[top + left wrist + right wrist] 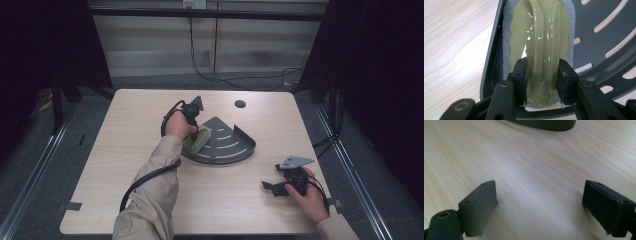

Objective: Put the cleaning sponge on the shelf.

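Scrubbing the rack (227, 142) near the desk's (125, 165) middle, left tongs (543, 75) clamped on the sponge (541, 32), right tongs (554, 207) apart and idle; next, sweeping along the slots.

Pale wood-grain laminate with a smooth, faintly sheened finish covers the table (125, 165). At the centre of the high view, a slotted corner shelf (227, 145) looks like matt dark-grey coated metal. In the left gripper view, a scrubber (541, 37) shows a glossy, pale yellow-green plastic grip with bright highlights, edged by a rough, fibrous grey scouring pad (506, 45). The left gripper (543, 77) has matt black plastic jaws with brass-coloured rivets; the right gripper (539, 207) has dull, slightly textured dark pads, frayed at the lower edges
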Action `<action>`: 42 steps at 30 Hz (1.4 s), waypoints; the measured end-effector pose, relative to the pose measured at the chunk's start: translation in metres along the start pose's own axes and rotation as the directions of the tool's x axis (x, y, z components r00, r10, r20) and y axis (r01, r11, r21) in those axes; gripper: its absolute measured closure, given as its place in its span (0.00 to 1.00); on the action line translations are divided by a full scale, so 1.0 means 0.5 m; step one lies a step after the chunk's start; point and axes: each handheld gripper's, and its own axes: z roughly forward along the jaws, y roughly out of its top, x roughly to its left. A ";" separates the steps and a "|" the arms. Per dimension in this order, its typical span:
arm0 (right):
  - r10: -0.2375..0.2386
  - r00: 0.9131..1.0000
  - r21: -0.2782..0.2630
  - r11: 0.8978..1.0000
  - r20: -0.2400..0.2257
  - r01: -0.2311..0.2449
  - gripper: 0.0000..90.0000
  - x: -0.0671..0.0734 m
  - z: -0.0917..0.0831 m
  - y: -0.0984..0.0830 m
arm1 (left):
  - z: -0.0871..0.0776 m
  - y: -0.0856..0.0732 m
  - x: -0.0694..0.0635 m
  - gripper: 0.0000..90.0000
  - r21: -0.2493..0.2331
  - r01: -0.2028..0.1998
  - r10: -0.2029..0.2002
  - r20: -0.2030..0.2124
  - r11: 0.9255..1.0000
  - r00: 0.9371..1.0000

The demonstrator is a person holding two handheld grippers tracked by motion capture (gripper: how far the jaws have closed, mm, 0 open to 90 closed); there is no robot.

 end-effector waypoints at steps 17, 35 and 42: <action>0.000 1.000 0.000 1.000 0.000 0.000 0.13 0.000 0.000 0.000 | 0.002 -0.002 -0.004 0.53 0.001 0.017 -0.017 -0.016 1.000 1.000; 0.000 1.000 0.000 1.000 0.000 0.000 0.13 0.000 0.000 0.000 | -0.019 -0.007 -0.003 0.24 -0.043 0.029 -0.032 -0.063 0.999 0.998; 0.000 1.000 0.000 1.000 0.000 0.000 0.13 0.000 0.000 0.000 | -0.030 -0.012 0.000 0.20 -0.043 0.018 -0.020 -0.063 0.999 0.998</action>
